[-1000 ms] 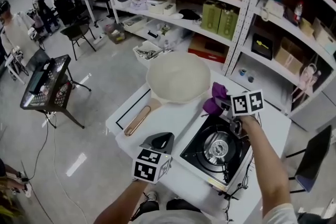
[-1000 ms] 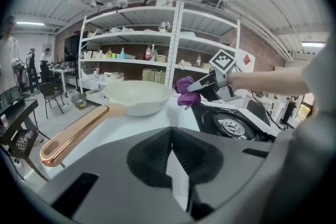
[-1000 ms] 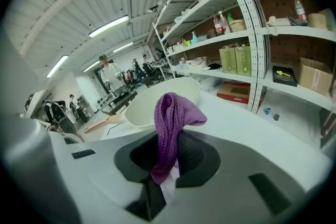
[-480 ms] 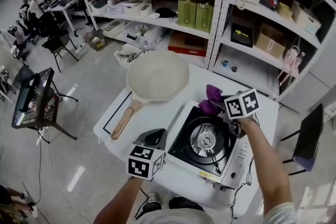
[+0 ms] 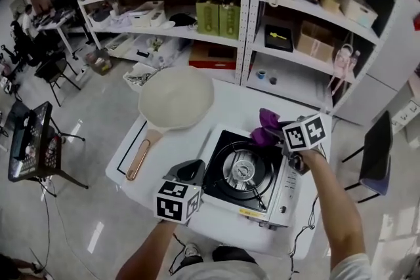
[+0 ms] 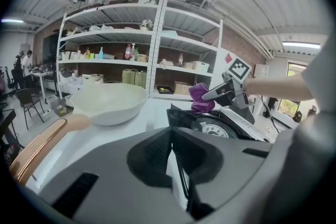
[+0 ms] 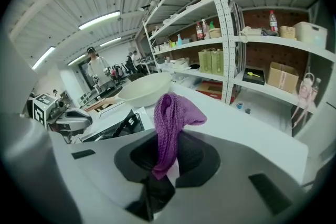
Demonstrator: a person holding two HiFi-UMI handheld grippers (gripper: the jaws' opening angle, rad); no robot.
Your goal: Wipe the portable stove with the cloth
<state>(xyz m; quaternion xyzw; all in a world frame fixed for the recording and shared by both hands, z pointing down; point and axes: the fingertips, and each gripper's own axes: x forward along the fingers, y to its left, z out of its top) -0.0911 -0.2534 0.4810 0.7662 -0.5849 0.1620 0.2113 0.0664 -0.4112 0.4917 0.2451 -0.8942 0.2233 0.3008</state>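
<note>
Beside the stove (image 5: 246, 170), the right gripper (image 7: 164, 168) pinches the cloth (image 7: 170, 120) lengthwise along its jaws, the left gripper (image 6: 176, 160) closed.

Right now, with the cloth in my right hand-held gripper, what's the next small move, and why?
Probably lower the right hand-held gripper a little so the cloth presses onto the stove. The cloth is clamped in its jaws and hangs at the stove's far corner, beyond the burner; whether it touches the top yet is unclear.
</note>
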